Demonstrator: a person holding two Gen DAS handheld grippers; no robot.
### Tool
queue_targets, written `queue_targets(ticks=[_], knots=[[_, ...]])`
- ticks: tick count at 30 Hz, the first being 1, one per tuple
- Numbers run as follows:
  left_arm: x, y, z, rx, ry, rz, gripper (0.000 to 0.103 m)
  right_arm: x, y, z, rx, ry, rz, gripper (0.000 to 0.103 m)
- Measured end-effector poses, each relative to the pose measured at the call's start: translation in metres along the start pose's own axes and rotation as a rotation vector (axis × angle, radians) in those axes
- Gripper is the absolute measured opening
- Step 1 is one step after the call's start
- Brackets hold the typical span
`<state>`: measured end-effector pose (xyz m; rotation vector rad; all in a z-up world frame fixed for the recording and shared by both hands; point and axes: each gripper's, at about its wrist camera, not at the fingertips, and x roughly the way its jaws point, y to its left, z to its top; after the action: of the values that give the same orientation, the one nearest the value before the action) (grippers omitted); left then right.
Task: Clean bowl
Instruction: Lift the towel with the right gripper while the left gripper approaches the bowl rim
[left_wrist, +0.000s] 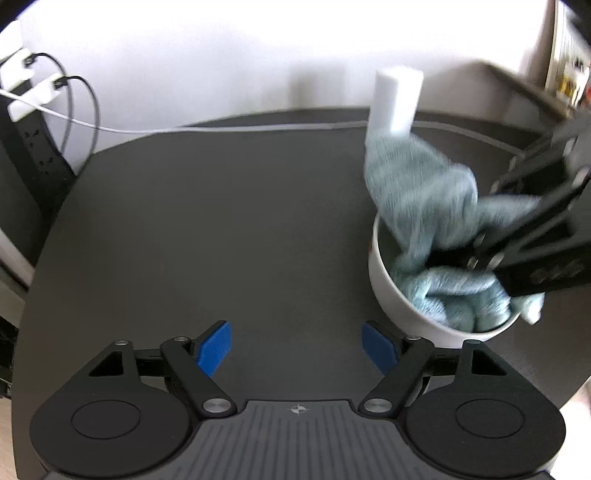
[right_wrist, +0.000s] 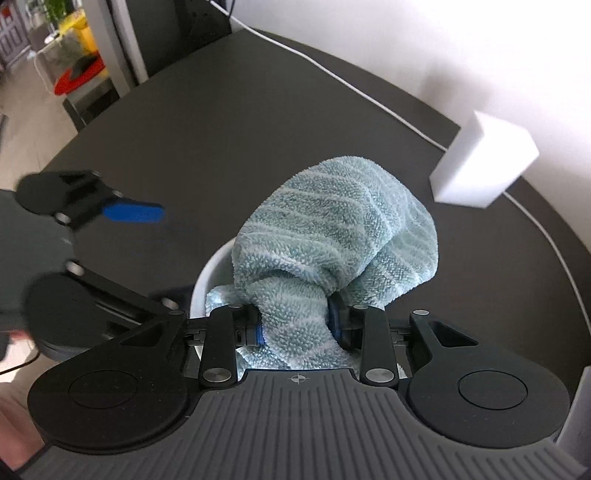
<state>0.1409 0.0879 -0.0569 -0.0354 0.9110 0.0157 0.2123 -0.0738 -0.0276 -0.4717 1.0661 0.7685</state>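
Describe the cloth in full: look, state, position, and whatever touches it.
The cloth is a pale blue-green terry towel with lighter stripes and a looped, fluffy pile. It is bunched, not spread. Its lower part is stuffed inside the white bowl; its upper part bulges up and over the rim. The right gripper is clamped on a gathered neck of it between blue pads. The left gripper stands open, clear of it. The white block stands apart behind.

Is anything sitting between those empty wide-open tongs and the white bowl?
Nothing visible. The left tongs hang open over bare table, and the bowl sits just to their right with no object between. The cloth, held by the right tongs, fills the bowl's inside.
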Motion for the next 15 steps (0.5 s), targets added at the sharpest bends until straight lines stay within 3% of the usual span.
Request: queue_targets(ticks=[2,7,9,10,12,15], knots=[[-0.006,0.0,0.008,-0.015,-0.032,-0.008,0.073,0.002,-0.003,-0.002,0.015,-0.002,0.001,0.033],[0.025,-0.001,0.016,-0.04,0.037,-0.038,0.034,0.022,0.013,0.011,0.012,-0.005,-0.017,0.033],[0.036,-0.003,0.012,-0.041,0.061,-0.049,0.025,0.029,0.014,0.013,0.013,-0.005,-0.022,0.033],[0.042,-0.003,0.01,-0.042,0.073,-0.055,0.025,0.031,0.013,0.012,0.014,-0.005,-0.024,0.033],[0.048,-0.003,0.011,-0.057,0.08,-0.075,0.014,0.031,0.013,0.011,0.02,-0.006,-0.024,0.033],[0.046,0.006,0.015,-0.126,0.075,-0.093,0.019,0.031,0.011,0.011,0.036,-0.008,-0.016,0.033]])
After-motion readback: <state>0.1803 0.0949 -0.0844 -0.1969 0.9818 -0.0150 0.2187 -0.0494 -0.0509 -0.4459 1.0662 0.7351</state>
